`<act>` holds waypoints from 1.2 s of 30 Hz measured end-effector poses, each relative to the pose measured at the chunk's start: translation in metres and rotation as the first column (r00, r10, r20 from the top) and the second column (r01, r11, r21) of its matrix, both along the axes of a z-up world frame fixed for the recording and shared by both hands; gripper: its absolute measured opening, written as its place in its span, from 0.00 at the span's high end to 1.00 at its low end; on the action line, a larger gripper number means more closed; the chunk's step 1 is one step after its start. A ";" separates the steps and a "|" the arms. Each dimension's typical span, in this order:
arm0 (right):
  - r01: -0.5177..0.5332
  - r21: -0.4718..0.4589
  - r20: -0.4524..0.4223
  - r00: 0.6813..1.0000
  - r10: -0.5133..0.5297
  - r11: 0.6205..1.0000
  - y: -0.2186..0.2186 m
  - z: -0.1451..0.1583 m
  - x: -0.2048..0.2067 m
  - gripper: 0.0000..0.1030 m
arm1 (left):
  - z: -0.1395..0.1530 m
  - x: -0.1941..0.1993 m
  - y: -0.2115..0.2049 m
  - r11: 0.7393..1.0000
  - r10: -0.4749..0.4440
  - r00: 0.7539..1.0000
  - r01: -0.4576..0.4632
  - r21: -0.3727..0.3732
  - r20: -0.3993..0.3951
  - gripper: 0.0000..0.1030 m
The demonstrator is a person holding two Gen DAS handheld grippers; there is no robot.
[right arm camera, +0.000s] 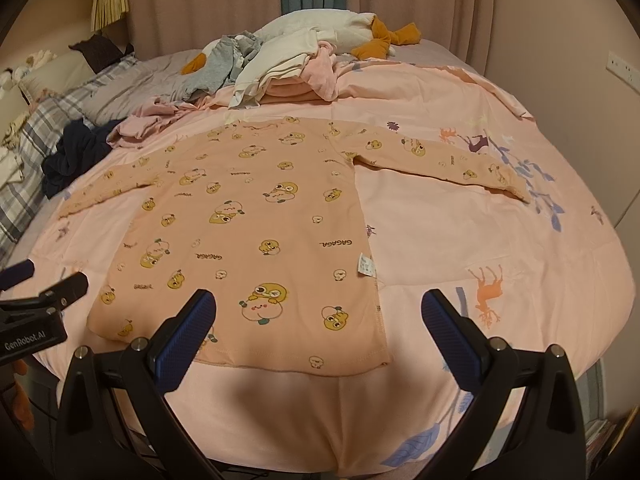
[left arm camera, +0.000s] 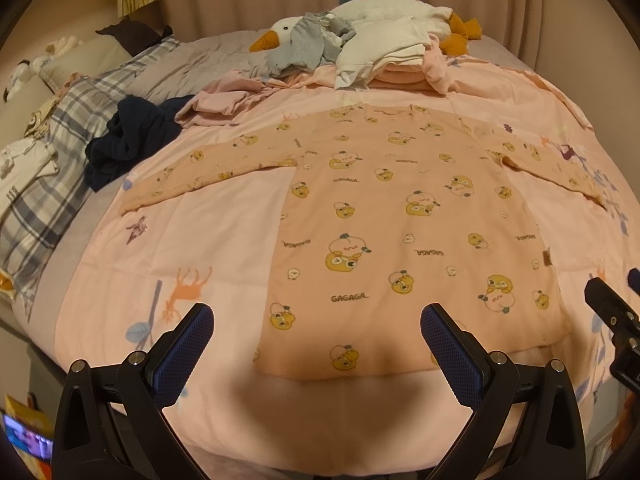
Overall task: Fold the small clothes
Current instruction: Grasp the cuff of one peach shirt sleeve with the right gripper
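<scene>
Bed (left arm camera: 100, 264): both hand-held grippers (left arm camera: 316, 344) (right arm camera: 320, 336) wide apart

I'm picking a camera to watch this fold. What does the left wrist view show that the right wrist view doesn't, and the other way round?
Only the left wrist view shows the small brown tag at the shirt's right side seam and a bright box low by the bed.

Only the right wrist view shows the white care label on that seam and the wall sockets.

Both show the orange shirt spread flat on the pink quilt with sleeves out, the clothes pile behind it, the dark garment, and the open left gripper and right gripper near the hem.
</scene>
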State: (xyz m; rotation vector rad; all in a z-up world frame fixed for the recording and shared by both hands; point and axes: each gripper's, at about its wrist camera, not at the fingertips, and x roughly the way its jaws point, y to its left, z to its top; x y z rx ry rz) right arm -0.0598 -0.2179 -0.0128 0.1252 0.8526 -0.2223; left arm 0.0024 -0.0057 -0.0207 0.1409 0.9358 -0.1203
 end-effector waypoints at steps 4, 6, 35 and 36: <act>-0.019 0.169 0.037 0.999 0.013 0.985 -0.019 -0.007 0.001 0.00 | -0.005 0.007 0.004 0.995 -0.006 1.000 0.004 -0.100 -0.012 0.01; -0.027 0.260 0.050 0.999 0.014 0.965 -0.029 -0.014 0.001 0.00 | -0.008 0.011 0.006 0.988 -0.008 1.000 0.006 -0.157 -0.009 0.01; 0.410 0.701 0.026 0.803 -0.595 0.584 -0.335 -0.097 0.082 0.20 | -0.049 0.119 -0.044 0.913 -0.084 0.991 0.035 -0.407 -0.103 0.01; 0.414 0.711 0.025 0.793 -0.609 0.568 -0.341 -0.100 0.083 0.22 | -0.049 0.122 -0.044 0.915 -0.084 0.991 0.036 -0.403 -0.102 0.01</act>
